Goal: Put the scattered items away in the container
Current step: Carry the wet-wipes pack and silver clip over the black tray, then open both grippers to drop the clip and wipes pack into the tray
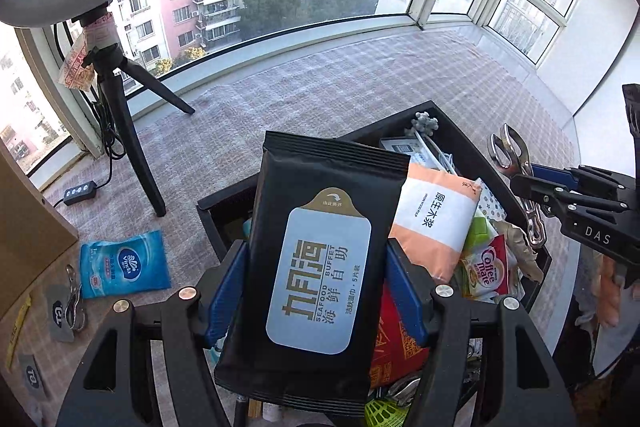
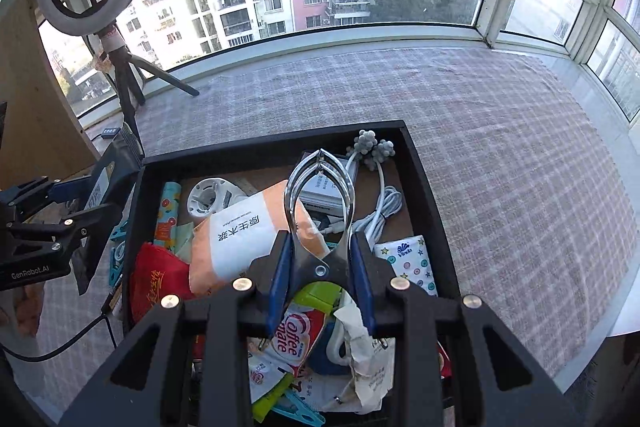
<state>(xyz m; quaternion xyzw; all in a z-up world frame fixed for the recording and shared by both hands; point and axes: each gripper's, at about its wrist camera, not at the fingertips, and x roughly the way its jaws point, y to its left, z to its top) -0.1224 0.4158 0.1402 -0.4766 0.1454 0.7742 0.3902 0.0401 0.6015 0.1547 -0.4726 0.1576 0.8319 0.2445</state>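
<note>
Checked woven cloth is covering the window ledge where we are working, and a black rectangular box (image 2: pixel 424 187) is sitting on it. Our left gripper (image 1: pixel 316 291) is pinching a glossy black wipes pack (image 1: pixel 316 267) above the box. Our right gripper (image 2: pixel 320 267) is clamping shiny curved metal tongs (image 2: pixel 320 195) over the box. A crinkly blue tissue packet (image 1: pixel 124 265) is lying left of the box.

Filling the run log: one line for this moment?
left claw: holds wet wipes pack | right claw: holds metal clamp | both above black box
</note>
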